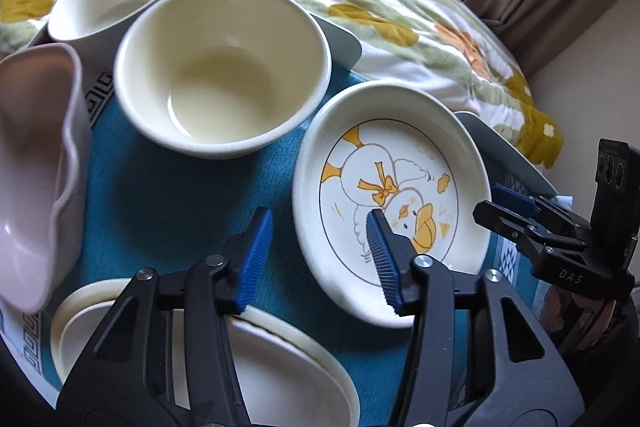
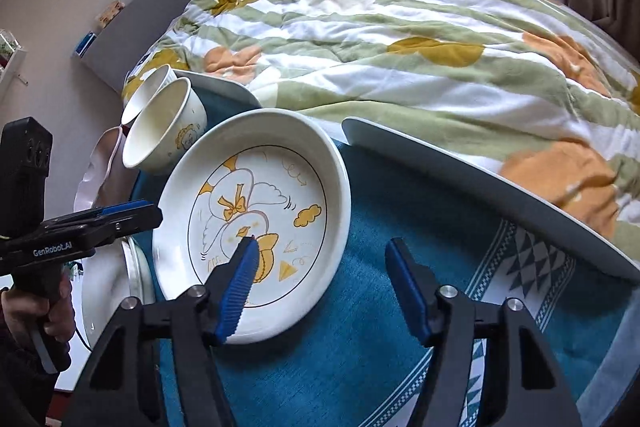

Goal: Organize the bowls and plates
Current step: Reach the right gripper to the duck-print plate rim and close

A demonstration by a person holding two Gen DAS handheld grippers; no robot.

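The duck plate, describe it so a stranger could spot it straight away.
On the teal patterned table mat beside the floral quilt, look right of the large plain cream bowl. The shallow white ceramic duck plate lies flat there, the only dish with a yellow cartoon duck printed inside.

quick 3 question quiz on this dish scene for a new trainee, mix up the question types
1. True or false: the left gripper is shut on the duck plate.
2. Which dish stands nearest the duck plate: A the cream bowl, B the pink wavy dish?
3. Fill in: the dishes rest on a ___ mat.

Key: 1 false, both grippers are open, the right gripper too. 2 A. 3 blue.
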